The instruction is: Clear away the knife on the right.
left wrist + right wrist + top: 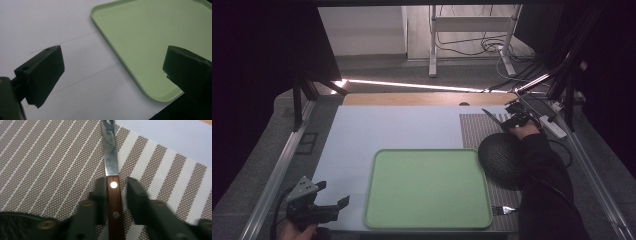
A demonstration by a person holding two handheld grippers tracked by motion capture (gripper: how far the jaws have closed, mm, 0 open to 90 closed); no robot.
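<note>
Now, knife [111, 167] | laid on the striped mat [50, 157], far right of table, blade pointing away | handle straddled lengthwise by right gripper [113, 195], jaws narrowed, right pad not yet touching | left gripper [112, 75] held wide open, empty, near left by tray [150, 37].

My black jaws flank a knife [113, 182] with red-brown riveted handle and silver blade, on a brown, white-striped placemat [50, 165]. Beside it: pale green tray [428, 187], black textured bowl [500, 157], light blue table cover [377, 130].
</note>
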